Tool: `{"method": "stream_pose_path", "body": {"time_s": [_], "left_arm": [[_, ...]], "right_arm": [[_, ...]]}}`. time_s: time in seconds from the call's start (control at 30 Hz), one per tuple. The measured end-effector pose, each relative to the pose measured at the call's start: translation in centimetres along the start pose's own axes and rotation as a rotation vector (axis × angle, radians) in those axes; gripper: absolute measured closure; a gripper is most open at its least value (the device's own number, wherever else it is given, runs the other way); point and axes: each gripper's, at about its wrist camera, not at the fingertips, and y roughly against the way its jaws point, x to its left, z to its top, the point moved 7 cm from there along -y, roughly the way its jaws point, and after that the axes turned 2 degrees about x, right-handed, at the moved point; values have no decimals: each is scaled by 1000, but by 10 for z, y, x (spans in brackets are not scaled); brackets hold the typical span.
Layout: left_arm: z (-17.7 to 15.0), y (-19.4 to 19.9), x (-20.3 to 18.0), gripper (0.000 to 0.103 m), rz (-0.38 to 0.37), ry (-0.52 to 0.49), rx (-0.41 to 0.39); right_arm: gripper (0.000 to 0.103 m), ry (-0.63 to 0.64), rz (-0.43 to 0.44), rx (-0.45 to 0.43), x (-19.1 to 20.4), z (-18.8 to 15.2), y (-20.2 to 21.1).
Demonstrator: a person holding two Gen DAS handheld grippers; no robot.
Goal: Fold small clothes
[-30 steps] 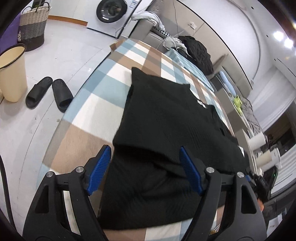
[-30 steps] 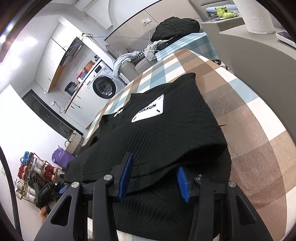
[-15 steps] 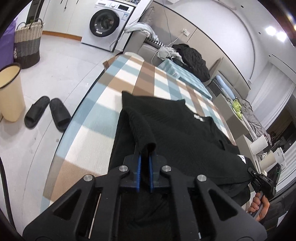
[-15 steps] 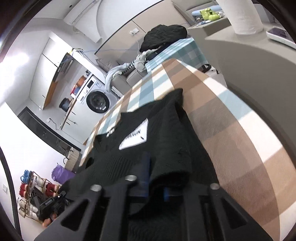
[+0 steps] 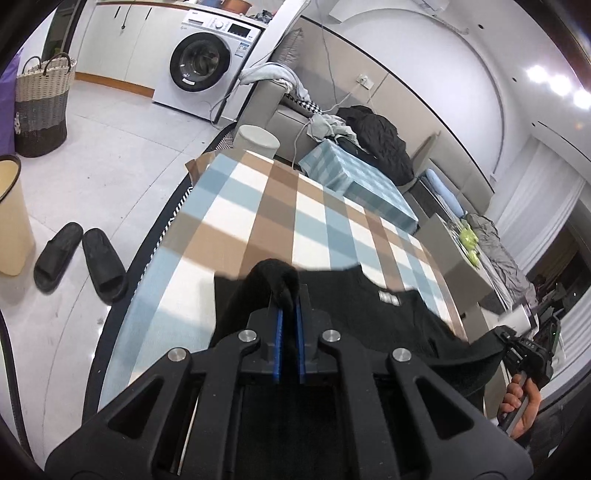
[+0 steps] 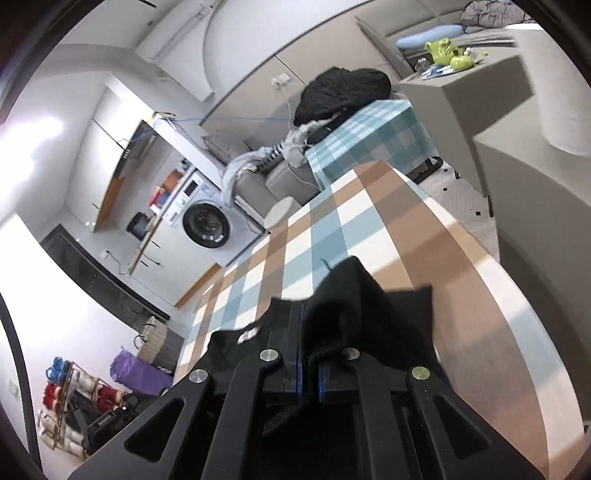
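Pinching the black garment [image 5: 388, 317] in both tongs — left [image 5: 287, 317], right [image 6: 309, 354] — above the checked table [image 5: 258, 206], I risk a thin bunched fold slipping — probably skewing the crease.

You're in a lived-in home — a front-loading washing machine [image 5: 201, 64] stands against the cabinets, a woven laundry basket [image 5: 42, 105] sits on the tiled floor, and a pair of black slippers [image 5: 79, 258] lies beside the worktop [image 5: 258, 206] with its checked cloth. Look past that and there's a grey sofa [image 5: 284, 114] heaped with clothes, a black jacket [image 5: 380, 136] dumped on a second checked table. From your right-hand view you've got a shoe rack [image 6: 77, 398] full of shoes by the wall and an air conditioner [image 6: 177, 33] up high — domestic through and through.
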Motion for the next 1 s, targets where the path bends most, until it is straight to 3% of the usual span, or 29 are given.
{"method": "stream_pose_path", "body": {"time_s": [0.1, 0.13, 0.17, 0.27, 0.47, 0.7, 0.93, 1.0], "left_arm": [[16, -32, 7, 94, 56, -2, 58], [17, -40, 9, 86, 81, -3, 84], [18, -47, 13, 78, 103, 3, 102], [17, -50, 20, 58, 130, 4, 84], [-2, -31, 29, 54, 143, -7, 72], [-40, -4, 22, 40, 237, -154, 60], [-46, -36, 15, 38, 263, -238, 132], [-45, -49, 17, 39, 276, -247, 154]], "right_arm": [[75, 14, -62, 72, -4, 19, -41], [62, 16, -87, 83, -8, 22, -49], [58, 15, -109, 85, -12, 24, -51], [58, 24, -137, 69, -20, 26, -48], [50, 85, -168, 58, -29, 9, -16], [48, 280, -260, 103, -36, -32, 8], [48, 321, -290, 159, -44, -35, -21], [53, 340, -308, 160, -44, -32, -30]]}}
